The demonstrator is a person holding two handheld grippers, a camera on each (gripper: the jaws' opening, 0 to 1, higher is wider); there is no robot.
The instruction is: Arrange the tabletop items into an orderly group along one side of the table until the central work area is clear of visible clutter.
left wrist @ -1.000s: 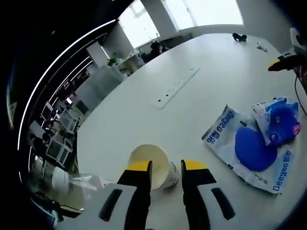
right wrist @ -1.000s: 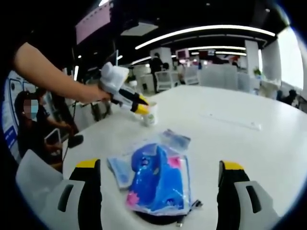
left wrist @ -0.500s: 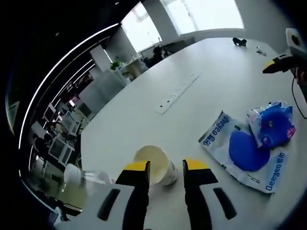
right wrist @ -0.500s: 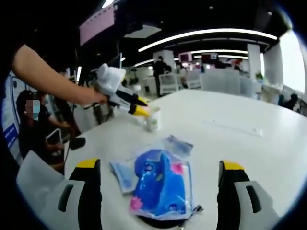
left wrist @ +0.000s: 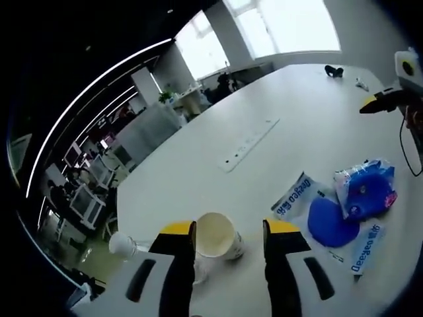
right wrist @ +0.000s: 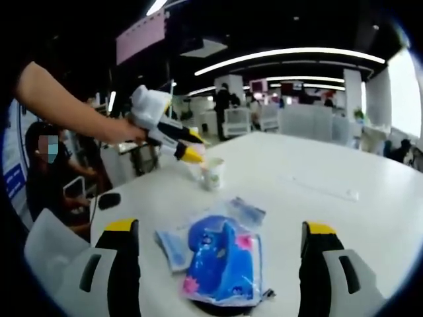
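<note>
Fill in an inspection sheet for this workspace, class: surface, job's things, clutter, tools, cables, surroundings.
Surface: white table, with an inset socket strip.
Job's things: paper cup; blue packets, overlapping.
Clutter: small dark item at the far edge.
Tools: left tool open, jaws either side of the cup; right tool open, jaws either side of the packets.
Cables: black cable beside the packets.
Surroundings: open office, desks, people, windows.

Daylight pours through the windows (left wrist: 291,26), blown out white, and washes the table (left wrist: 218,119). Ceiling strips (right wrist: 291,56) glow against a dim room. Shadows stay soft. The fisheye bends the edges; distant desks blur.
</note>
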